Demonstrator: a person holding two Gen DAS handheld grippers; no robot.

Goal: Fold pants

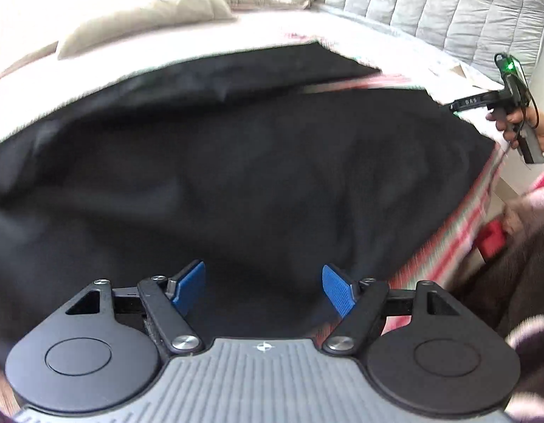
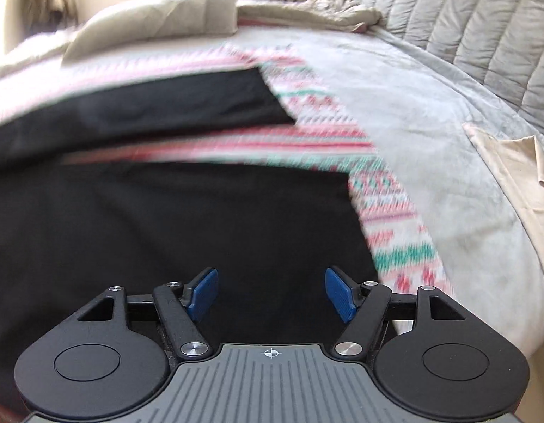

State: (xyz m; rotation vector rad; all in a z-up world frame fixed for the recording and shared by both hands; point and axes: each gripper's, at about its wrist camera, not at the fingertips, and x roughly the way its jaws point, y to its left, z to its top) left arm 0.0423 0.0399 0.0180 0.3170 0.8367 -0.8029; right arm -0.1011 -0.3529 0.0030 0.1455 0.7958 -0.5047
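Black pants (image 1: pixel 236 162) lie spread on a bed, both legs visible with a strip of patterned blanket between them. My left gripper (image 1: pixel 263 290) is open and empty, hovering low over the near part of the pants. My right gripper (image 2: pixel 272 292) is open and empty over the near leg of the pants (image 2: pixel 166 232), close to its right end. The right gripper also shows in the left wrist view (image 1: pixel 458 105), held in a hand at the far right edge of the pants; its jaws are too small to read there.
A red, green and white patterned blanket (image 2: pixel 395 211) lies under the pants on a grey bedspread (image 2: pixel 430 112). Beige pillows (image 2: pixel 159 17) and a quilted headboard (image 2: pixel 483 24) are at the back. A beige cloth (image 2: pixel 518 176) lies at right. A red object (image 1: pixel 494 239) sits beside the bed.
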